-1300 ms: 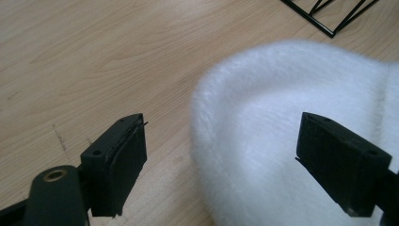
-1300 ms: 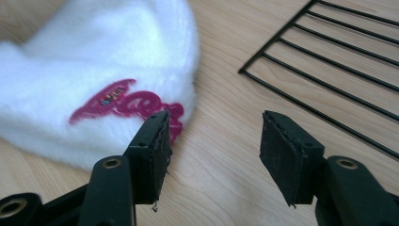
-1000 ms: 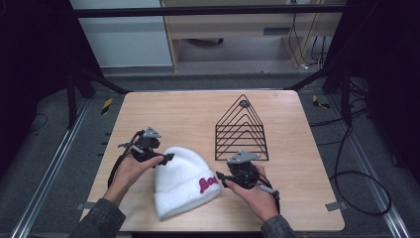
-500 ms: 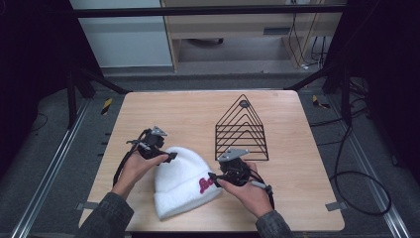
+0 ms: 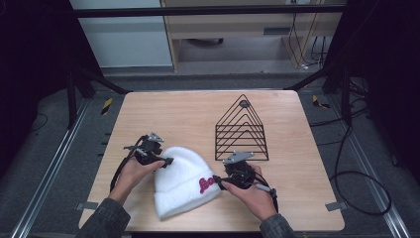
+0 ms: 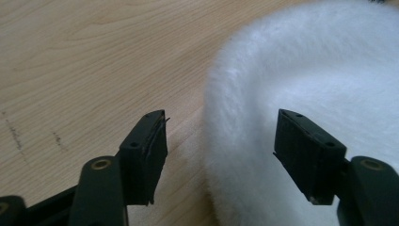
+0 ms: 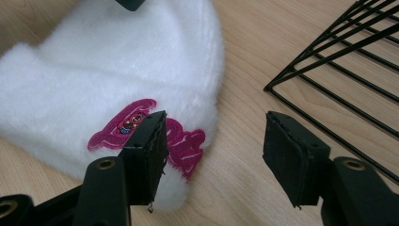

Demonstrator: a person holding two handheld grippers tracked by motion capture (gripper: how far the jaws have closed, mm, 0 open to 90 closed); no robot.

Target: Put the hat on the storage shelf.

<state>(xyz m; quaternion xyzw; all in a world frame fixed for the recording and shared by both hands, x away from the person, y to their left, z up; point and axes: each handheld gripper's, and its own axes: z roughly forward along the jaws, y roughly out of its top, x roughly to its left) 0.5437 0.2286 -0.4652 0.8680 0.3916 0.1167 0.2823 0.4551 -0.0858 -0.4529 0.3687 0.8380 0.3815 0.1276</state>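
Observation:
A white fluffy beanie [image 5: 181, 178] with a pink embroidered logo [image 5: 205, 184] lies flat near the table's front edge. My left gripper [image 5: 167, 161] is at its upper left rim. In the left gripper view the jaws [image 6: 221, 141] straddle the beanie's edge [image 6: 306, 70], one over bare wood and one over fur. They have just been closing and the pads do not press. My right gripper [image 5: 218, 182] is at the beanie's right side by the logo. Its jaws [image 7: 214, 141] have just been opening, the left one over the logo [image 7: 141, 127], and they hold nothing.
A black wire rack [image 5: 241, 131] shaped like nested triangles stands just behind my right hand, and its bars [image 7: 339, 70] are close to the right jaw. The wooden table [image 5: 173, 114] has bare room at the back left. Cables trail on the floor at right.
My left gripper has sunk a little towards the beanie's rim. The right hand has shifted slightly left and stays by the logo. The beanie has not moved.

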